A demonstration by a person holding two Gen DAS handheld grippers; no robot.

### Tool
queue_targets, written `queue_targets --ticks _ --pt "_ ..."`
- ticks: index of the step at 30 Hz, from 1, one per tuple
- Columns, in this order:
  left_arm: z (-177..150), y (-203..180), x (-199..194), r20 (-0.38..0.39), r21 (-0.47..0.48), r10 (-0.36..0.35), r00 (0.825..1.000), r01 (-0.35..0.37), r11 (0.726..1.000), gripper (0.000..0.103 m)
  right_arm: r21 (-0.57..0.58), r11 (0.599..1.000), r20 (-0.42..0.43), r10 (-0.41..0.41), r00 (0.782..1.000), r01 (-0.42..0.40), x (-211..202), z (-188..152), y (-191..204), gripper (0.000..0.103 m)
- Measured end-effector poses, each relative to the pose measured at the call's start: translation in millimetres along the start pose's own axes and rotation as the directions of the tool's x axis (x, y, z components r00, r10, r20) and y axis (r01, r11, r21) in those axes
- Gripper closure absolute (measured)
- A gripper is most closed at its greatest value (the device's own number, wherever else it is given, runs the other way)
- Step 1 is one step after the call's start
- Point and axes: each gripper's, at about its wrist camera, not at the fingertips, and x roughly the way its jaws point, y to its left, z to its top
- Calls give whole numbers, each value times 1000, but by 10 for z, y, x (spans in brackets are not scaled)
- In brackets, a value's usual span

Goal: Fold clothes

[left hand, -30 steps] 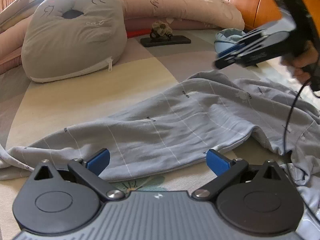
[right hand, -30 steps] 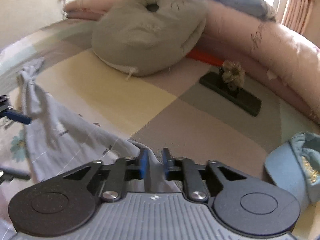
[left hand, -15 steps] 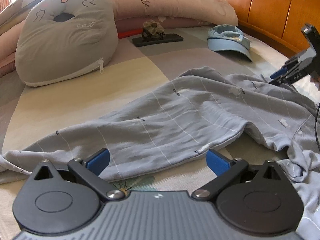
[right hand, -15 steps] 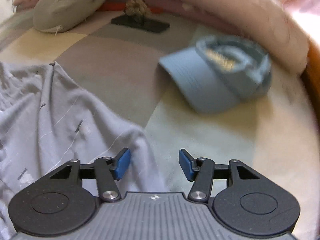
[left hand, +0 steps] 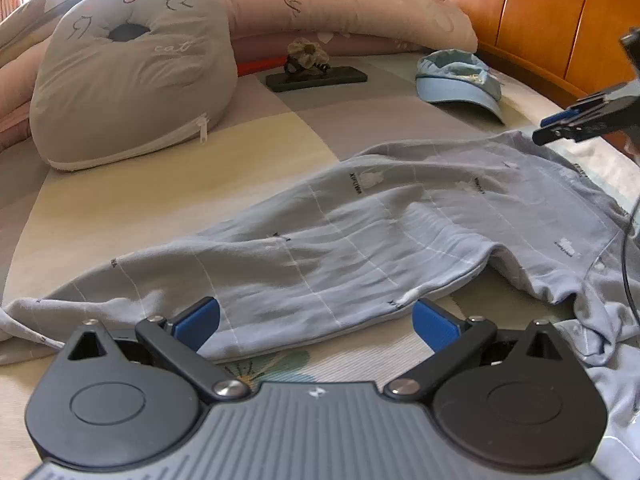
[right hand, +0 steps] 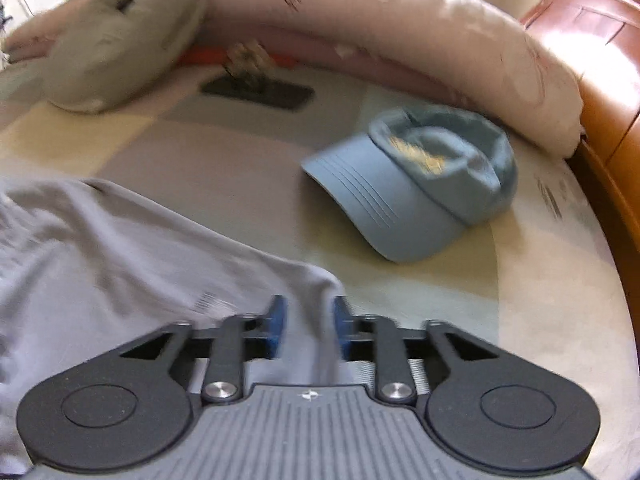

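The right gripper (right hand: 307,322) sits at the far corner of the gray shirt (left hand: 360,236), its jaws narrow with cloth between them. The shirt lies long across the bed (left hand: 120,196). The left gripper (left hand: 316,318), wide open, waits at the near edge.

The whole right wrist view is smearing with motion blur, so the print on the grey shirt (right hand: 132,248) and the gold mark on the blue cap (right hand: 420,176) are not reading. A corner of the shirt is running between the right gripper (right hand: 307,322) fingers, and whether they are pinching it cannot be told. In the left wrist view the shirt (left hand: 360,240) is running off the right edge, and the right gripper (left hand: 576,124) is showing only its tips there.
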Motion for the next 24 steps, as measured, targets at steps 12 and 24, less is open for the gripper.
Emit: queue_targets --ticks 12,24 --pt "30 -192 -161 29 17 -61 998 61 998 1 -56 985 52 166 985 -163 -1254 -652 1265 36" --pt "-516 774 -882 -37 27 176 984 -175 984 1 2 944 72 329 942 -330 -1285 -627 1996 31"
